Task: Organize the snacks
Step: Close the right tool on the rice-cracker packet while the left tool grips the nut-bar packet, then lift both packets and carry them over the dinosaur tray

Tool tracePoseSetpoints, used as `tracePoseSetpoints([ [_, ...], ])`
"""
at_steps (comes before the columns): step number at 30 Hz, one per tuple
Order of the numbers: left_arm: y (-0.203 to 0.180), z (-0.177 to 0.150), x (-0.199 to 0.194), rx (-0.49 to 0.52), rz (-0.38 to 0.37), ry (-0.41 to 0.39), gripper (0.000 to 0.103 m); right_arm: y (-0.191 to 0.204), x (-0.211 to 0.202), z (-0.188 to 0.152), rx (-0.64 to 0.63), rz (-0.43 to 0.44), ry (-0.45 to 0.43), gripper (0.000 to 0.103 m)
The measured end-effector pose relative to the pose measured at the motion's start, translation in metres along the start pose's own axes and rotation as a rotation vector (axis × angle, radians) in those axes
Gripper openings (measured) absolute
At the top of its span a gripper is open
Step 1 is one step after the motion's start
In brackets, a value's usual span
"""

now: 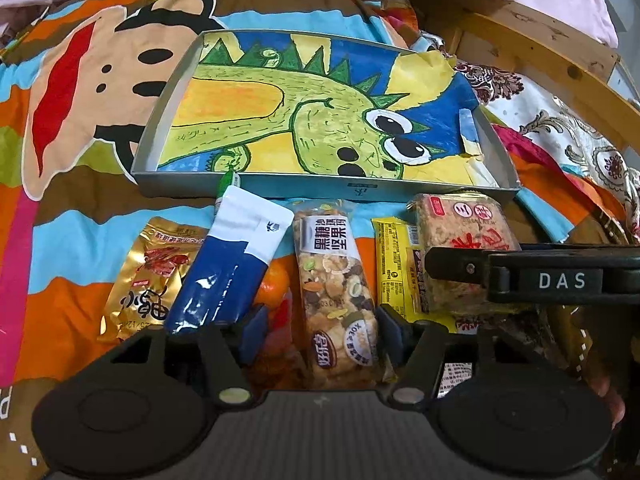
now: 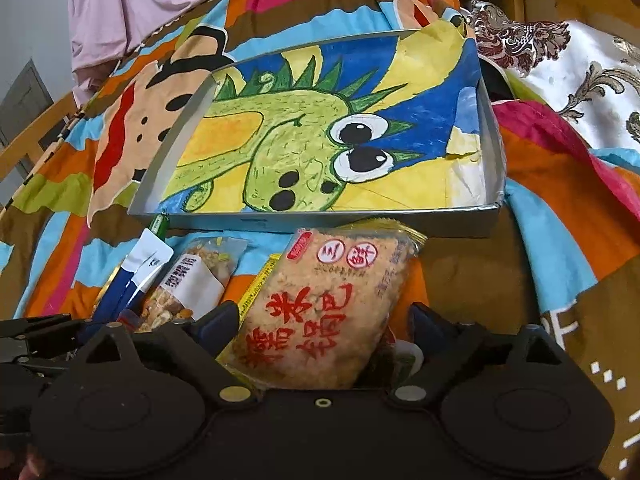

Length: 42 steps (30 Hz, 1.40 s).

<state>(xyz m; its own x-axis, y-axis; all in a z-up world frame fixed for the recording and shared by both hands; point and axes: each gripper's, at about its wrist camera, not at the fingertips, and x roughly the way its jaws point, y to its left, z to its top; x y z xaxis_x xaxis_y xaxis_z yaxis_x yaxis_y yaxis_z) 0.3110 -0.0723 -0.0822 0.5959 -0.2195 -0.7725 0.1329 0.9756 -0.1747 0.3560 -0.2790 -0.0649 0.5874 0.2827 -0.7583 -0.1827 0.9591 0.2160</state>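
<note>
Clear-wrapped nut bar (image 1: 338,300) sits between the spread left tool (image 1: 320,334); rice cracker pack (image 2: 320,312) between the spread right tool (image 2: 324,326).

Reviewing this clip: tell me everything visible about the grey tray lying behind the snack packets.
The tray is a shallow rectangular box with low walls, grey, looking like card or thin metal; a small mark sits on its front wall. It lies flat and open on the colourful bedspread. A child's drawing of a green spiky dinosaur on blue and yellow lines its floor, the paper crumpling up over the far right corner. It holds no snacks. A green-tipped packet reaches its front wall; neither tool touches it.
</note>
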Motion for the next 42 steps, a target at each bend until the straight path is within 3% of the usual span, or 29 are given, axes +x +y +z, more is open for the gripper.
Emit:
tracePoseSetpoints([
  [9,0.006,0.006,0.005,-0.008,-0.012,-0.016,0.068,0.006,0.009,-0.001,-0.021,-0.017,-0.011,0.101],
  [21,0.0,0.003,0.001,0.006,-0.018,-0.019,0.049,0.005,0.002,-0.002,-0.028,-0.054,-0.003,0.081],
  [32,-0.001,0.007,0.007,-0.02,-0.005,0.006,0.053,-0.006,-0.012,-0.011,-0.015,-0.054,-0.005,0.076],
  [42,-0.004,0.001,-0.012,-0.046,0.012,-0.018,0.043,-0.011,-0.037,-0.026,0.002,-0.029,-0.05,0.071],
])
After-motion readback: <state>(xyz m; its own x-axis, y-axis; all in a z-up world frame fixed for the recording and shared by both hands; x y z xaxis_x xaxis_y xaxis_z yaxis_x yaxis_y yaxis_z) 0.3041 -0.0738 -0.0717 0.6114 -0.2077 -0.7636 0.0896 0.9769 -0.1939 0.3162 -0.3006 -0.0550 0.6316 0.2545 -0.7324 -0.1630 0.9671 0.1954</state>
